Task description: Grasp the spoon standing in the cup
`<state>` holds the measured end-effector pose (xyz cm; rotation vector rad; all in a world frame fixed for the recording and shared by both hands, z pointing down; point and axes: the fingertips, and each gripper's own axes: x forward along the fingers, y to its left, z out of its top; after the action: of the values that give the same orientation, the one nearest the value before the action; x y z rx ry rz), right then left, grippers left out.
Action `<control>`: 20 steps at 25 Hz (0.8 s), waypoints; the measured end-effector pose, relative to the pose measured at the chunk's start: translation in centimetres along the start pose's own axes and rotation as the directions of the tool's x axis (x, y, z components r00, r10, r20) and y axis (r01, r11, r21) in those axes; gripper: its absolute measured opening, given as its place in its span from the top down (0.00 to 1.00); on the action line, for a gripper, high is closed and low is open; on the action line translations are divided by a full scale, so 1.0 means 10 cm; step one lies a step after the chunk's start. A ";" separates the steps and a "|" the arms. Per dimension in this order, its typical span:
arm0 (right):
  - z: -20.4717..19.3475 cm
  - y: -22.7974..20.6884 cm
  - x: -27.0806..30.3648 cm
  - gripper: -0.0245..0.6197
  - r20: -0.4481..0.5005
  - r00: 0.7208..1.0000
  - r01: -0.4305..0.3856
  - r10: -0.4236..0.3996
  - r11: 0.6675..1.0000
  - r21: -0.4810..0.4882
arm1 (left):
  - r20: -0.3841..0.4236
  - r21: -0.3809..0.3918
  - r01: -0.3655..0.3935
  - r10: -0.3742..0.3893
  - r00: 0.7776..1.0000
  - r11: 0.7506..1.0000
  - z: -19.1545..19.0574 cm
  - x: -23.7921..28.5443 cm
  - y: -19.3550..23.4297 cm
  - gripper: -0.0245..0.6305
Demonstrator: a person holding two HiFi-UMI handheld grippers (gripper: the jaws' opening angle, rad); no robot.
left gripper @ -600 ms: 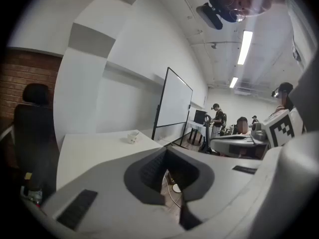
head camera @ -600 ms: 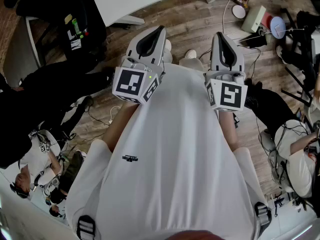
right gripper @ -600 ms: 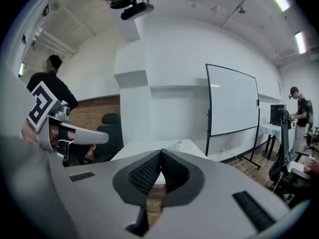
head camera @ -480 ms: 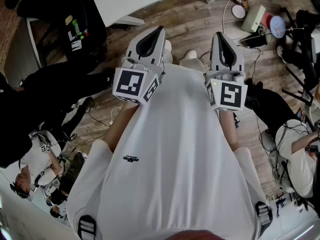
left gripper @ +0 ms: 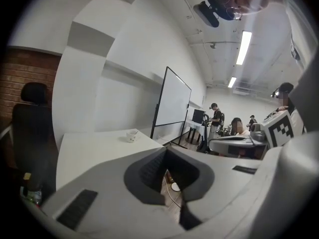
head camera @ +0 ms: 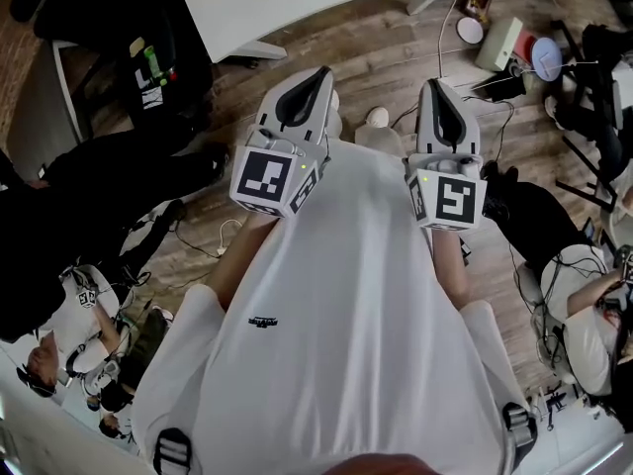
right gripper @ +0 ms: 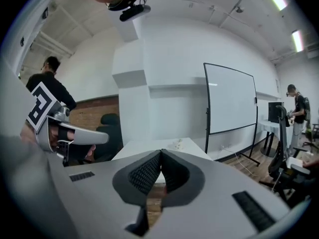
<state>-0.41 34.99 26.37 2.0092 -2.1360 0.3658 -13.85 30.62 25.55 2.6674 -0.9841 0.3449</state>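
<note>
We hold the left gripper out before our shirt, its jaws touching at the tips with nothing between them. The right gripper beside it is likewise pinched together and empty. The cup sits well ahead on the table; its spoon is too small to make out.
</note>
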 end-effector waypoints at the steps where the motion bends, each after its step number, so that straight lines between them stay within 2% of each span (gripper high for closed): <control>1: 0.01 0.02 0.04 0.95 -0.003 1.000 0.003 -0.003 1.000 0.003 | 0.001 -0.004 0.001 -0.001 1.000 1.000 0.01 0.01 0.06 0.97; 9: 0.16 0.33 0.39 0.95 0.004 0.999 0.039 -0.039 0.999 -0.001 | 0.019 -0.026 0.046 -0.046 0.999 0.999 0.09 0.02 0.53 0.97; 12: 0.17 0.41 0.54 0.95 0.020 0.997 0.069 -0.070 0.997 0.021 | 0.031 -0.025 0.066 -0.065 0.997 0.998 0.11 0.09 0.74 0.97; 15: 0.17 0.52 0.57 0.95 0.001 0.995 0.102 -0.102 0.995 -0.003 | 0.024 -0.023 0.096 -0.095 0.995 0.995 0.10 0.09 0.86 0.97; 20: 0.25 0.34 0.72 0.95 0.004 0.991 0.134 -0.134 0.991 -0.016 | 0.010 -0.013 0.134 -0.134 0.991 0.991 0.16 0.34 0.87 0.97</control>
<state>-4.22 27.57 25.98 2.1303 -1.9855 0.3244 -16.90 21.76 26.64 2.7074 -0.8009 0.2957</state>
